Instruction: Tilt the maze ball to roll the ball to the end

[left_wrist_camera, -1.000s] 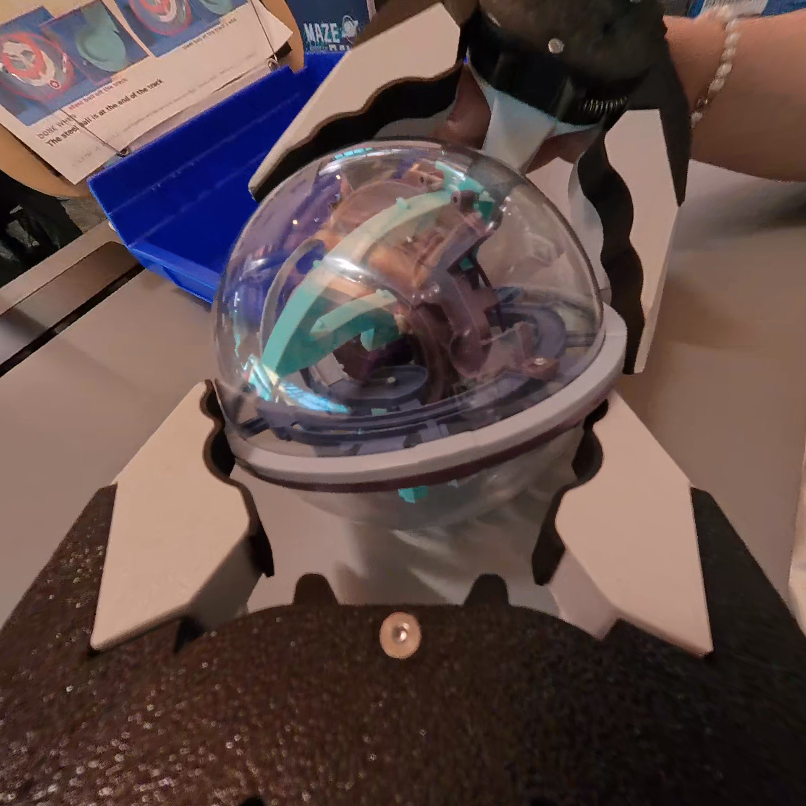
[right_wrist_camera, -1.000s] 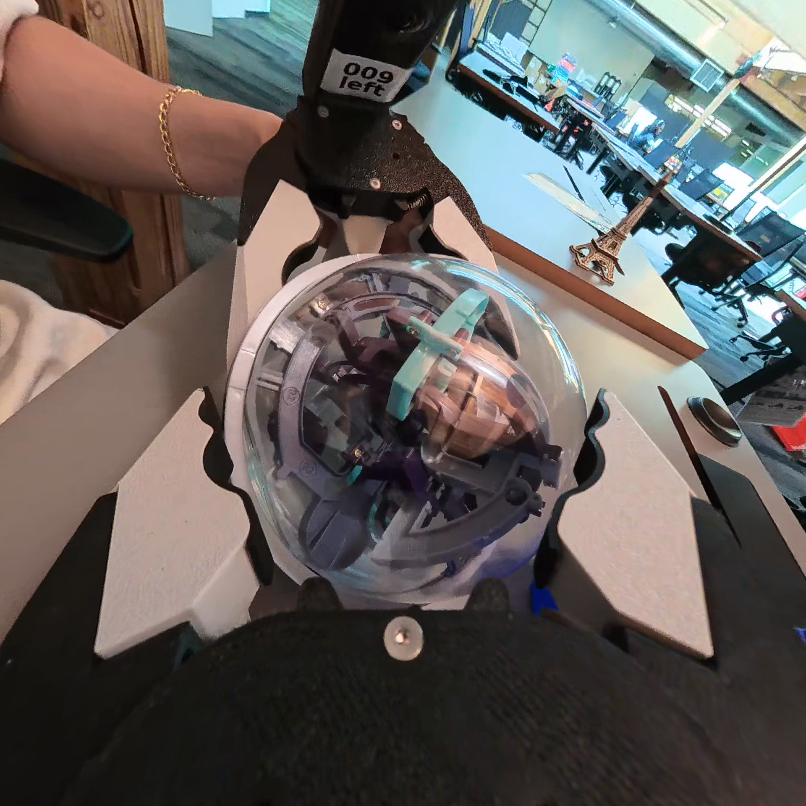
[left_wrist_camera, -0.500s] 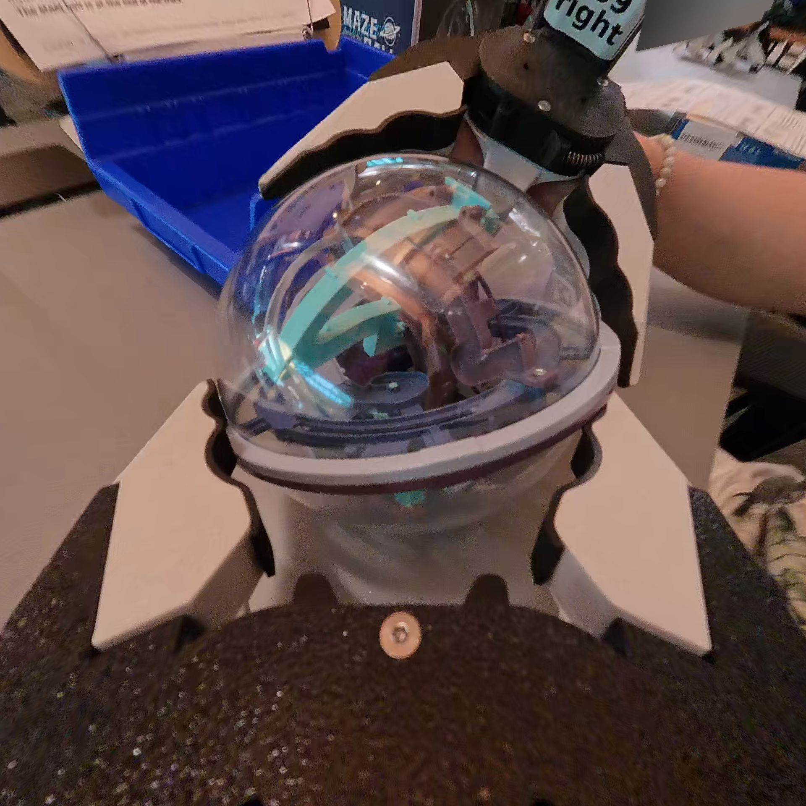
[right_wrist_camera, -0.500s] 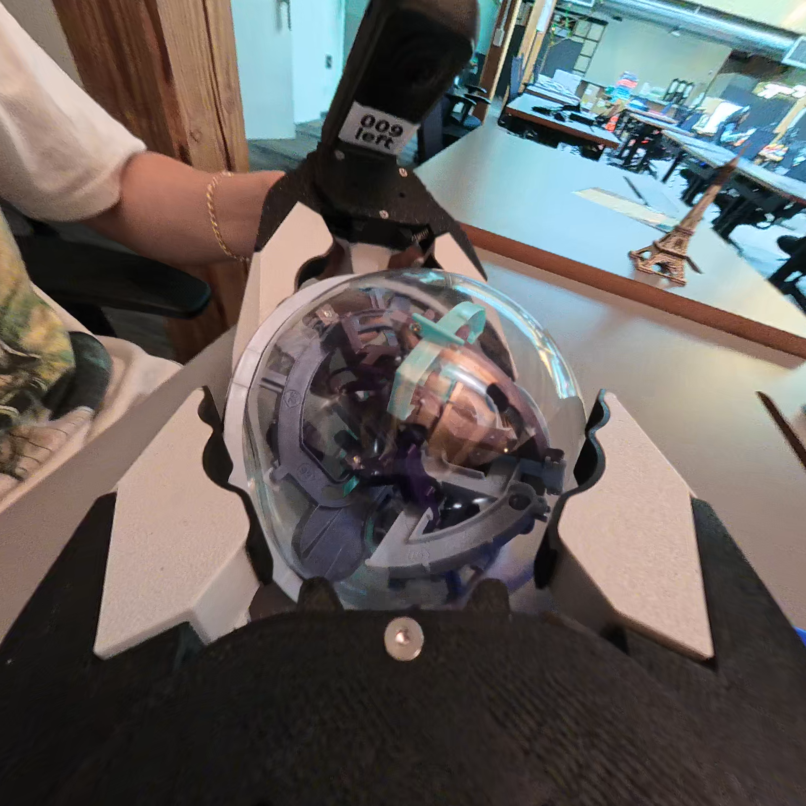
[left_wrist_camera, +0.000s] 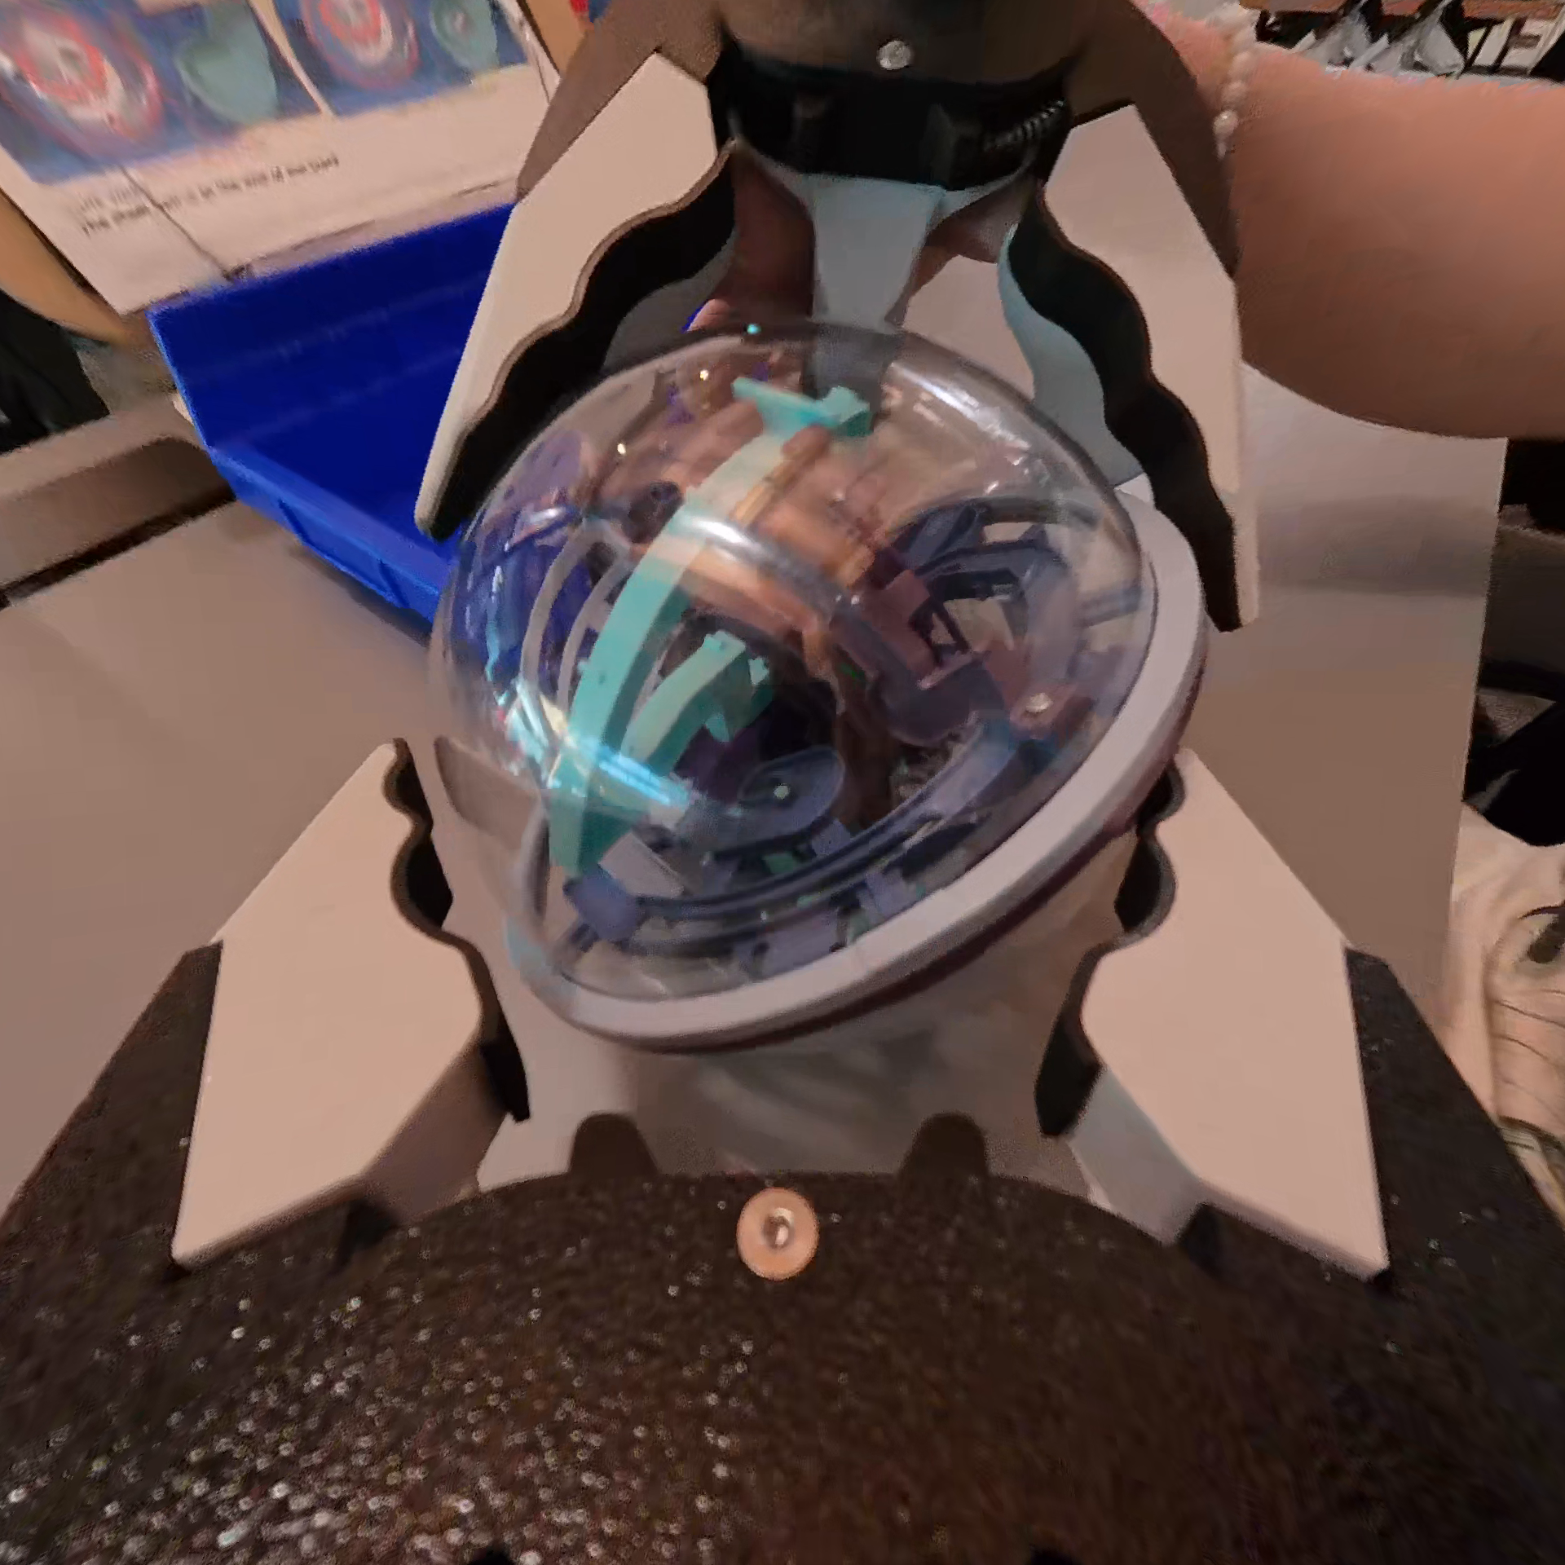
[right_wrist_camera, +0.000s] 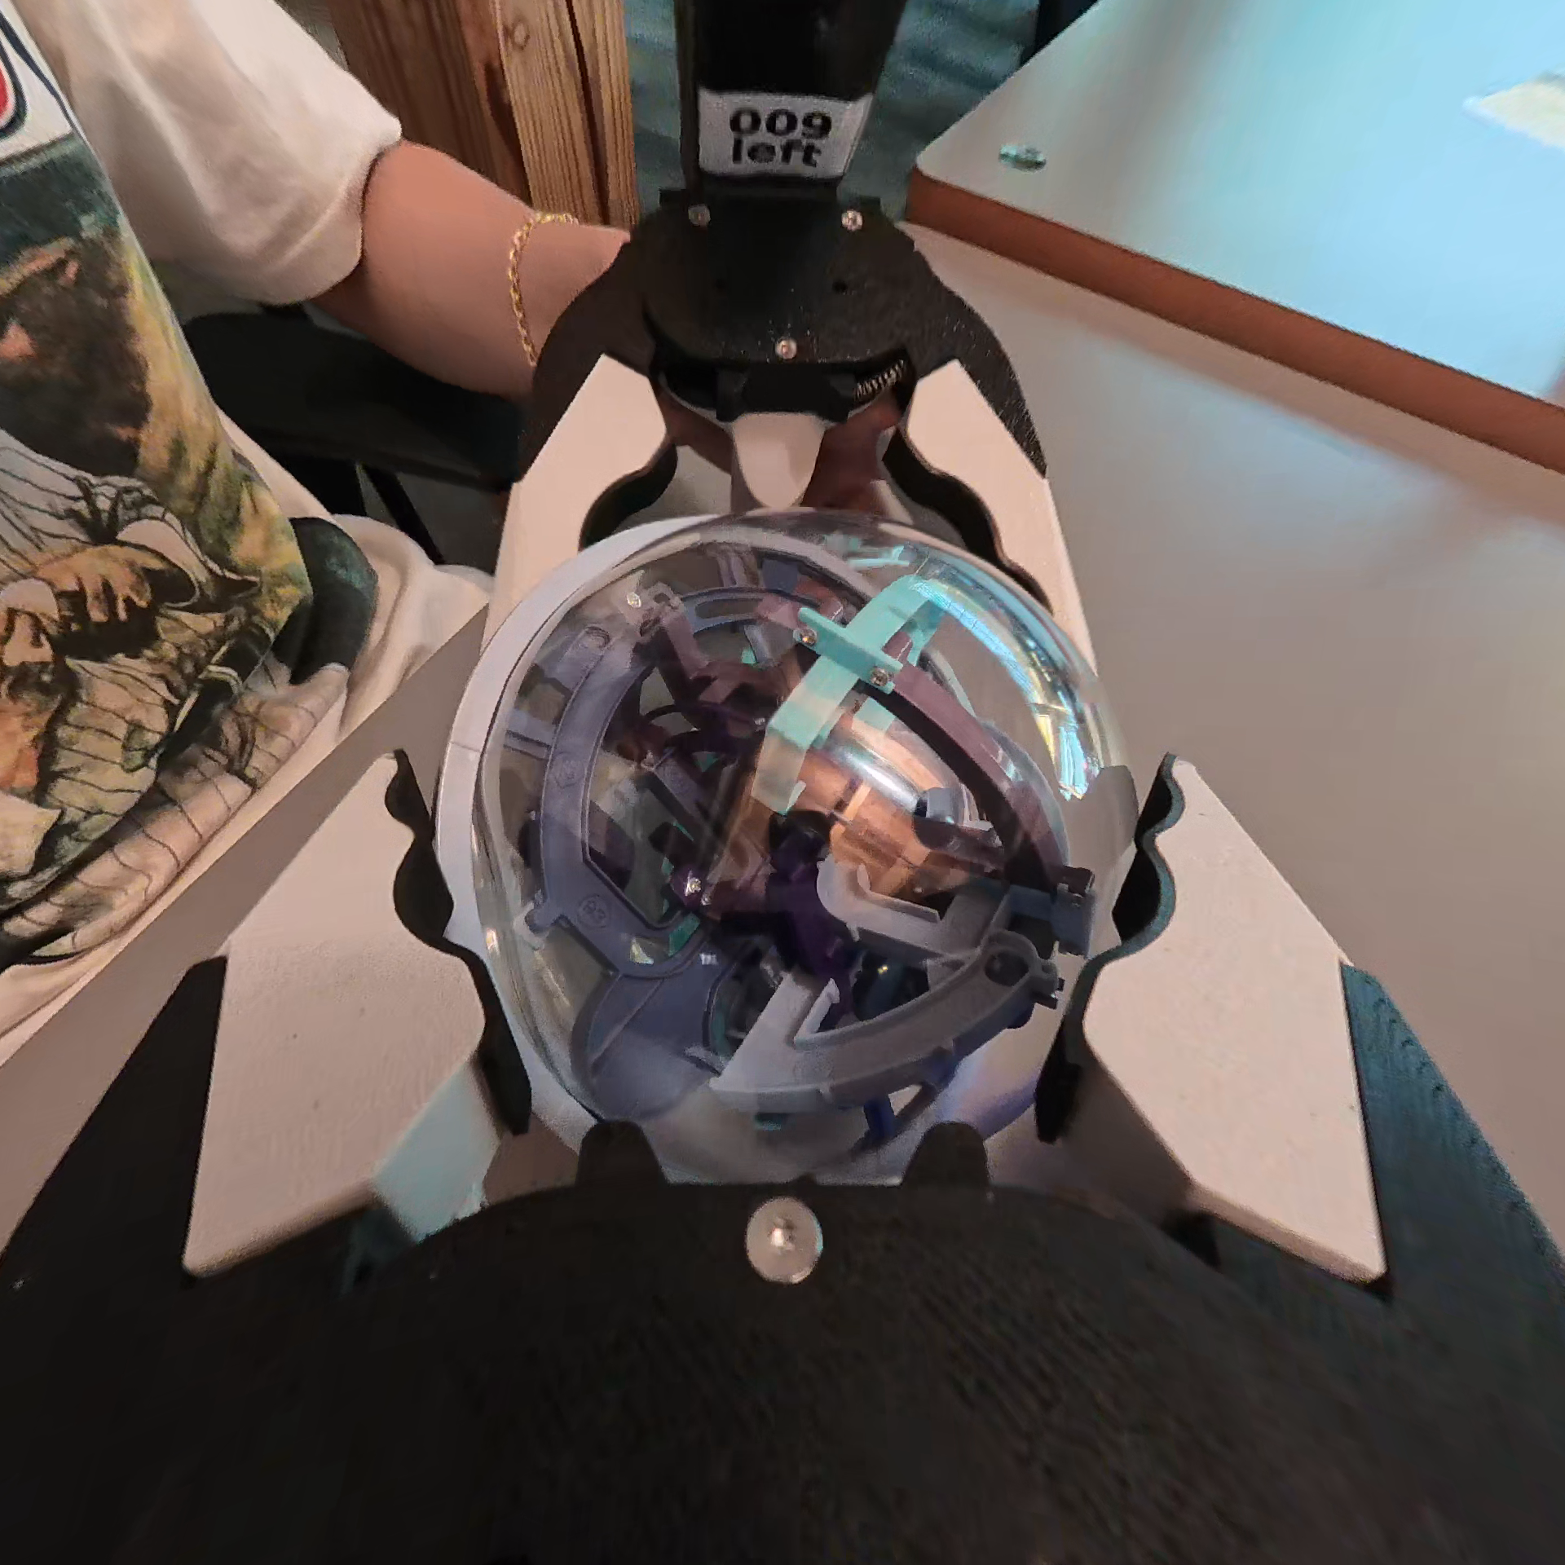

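The maze ball (left_wrist_camera: 796, 677) is a clear sphere with teal, purple and brown tracks inside and a white ring around its middle. It is held in the air between both grippers, which face each other. My left gripper (left_wrist_camera: 788, 762) is shut on its near side, with the white ring sloping up to the right. My right gripper (right_wrist_camera: 788, 762) is shut on the opposite side of the maze ball (right_wrist_camera: 779, 847), with the ring at the left. I cannot pick out the small steel ball among the tracks.
A blue bin (left_wrist_camera: 339, 398) and a printed sheet (left_wrist_camera: 212, 127) stand behind the ball on the beige table (left_wrist_camera: 169, 720). The person's arms (left_wrist_camera: 1397, 254) (right_wrist_camera: 440, 254) hold the grippers. A wooden post (right_wrist_camera: 525, 102) and another table (right_wrist_camera: 1270, 169) lie beyond.
Both grippers and the ball have swung and tilted together; the white ring now slopes more steeply in the left wrist view. Both grips have stayed shut on the ball.
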Tool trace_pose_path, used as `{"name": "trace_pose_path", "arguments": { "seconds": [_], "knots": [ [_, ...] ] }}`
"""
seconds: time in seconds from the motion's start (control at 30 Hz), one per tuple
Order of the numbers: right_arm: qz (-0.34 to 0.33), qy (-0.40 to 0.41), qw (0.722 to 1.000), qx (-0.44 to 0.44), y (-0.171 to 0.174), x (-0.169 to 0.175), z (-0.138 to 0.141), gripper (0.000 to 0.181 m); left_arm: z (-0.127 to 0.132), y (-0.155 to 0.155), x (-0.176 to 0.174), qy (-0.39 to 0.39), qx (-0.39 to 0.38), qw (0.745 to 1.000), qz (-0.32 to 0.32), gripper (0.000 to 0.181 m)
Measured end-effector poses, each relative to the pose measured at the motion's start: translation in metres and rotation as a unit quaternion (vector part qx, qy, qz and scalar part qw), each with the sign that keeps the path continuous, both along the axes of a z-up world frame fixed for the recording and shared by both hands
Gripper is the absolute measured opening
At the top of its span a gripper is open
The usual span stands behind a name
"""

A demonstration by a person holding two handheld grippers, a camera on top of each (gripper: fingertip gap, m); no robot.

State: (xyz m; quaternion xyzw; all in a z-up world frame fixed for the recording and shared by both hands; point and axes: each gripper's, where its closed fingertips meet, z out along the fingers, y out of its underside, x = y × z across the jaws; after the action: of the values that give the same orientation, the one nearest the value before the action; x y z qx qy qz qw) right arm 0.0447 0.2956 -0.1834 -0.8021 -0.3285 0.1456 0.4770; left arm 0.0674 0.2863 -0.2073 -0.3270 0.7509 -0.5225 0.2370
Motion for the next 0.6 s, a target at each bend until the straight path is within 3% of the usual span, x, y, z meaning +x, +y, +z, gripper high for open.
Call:
{"name": "trace_pose_path", "arguments": {
  "seconds": [0.33,0.6],
  "knots": [
    [-0.01,-0.001,1.0,-0.016,0.006,-0.004,0.001,0.157,-0.003,0.002,-0.003,0.042,0.0,0.999,0.022,0.156],
    [-0.047,-0.086,0.995,0.008,-0.004,0.003,-0.004,0.15,-0.003,-0.001,-0.004,0.049,0.007,0.998,0.031,0.153]
  ]
}}
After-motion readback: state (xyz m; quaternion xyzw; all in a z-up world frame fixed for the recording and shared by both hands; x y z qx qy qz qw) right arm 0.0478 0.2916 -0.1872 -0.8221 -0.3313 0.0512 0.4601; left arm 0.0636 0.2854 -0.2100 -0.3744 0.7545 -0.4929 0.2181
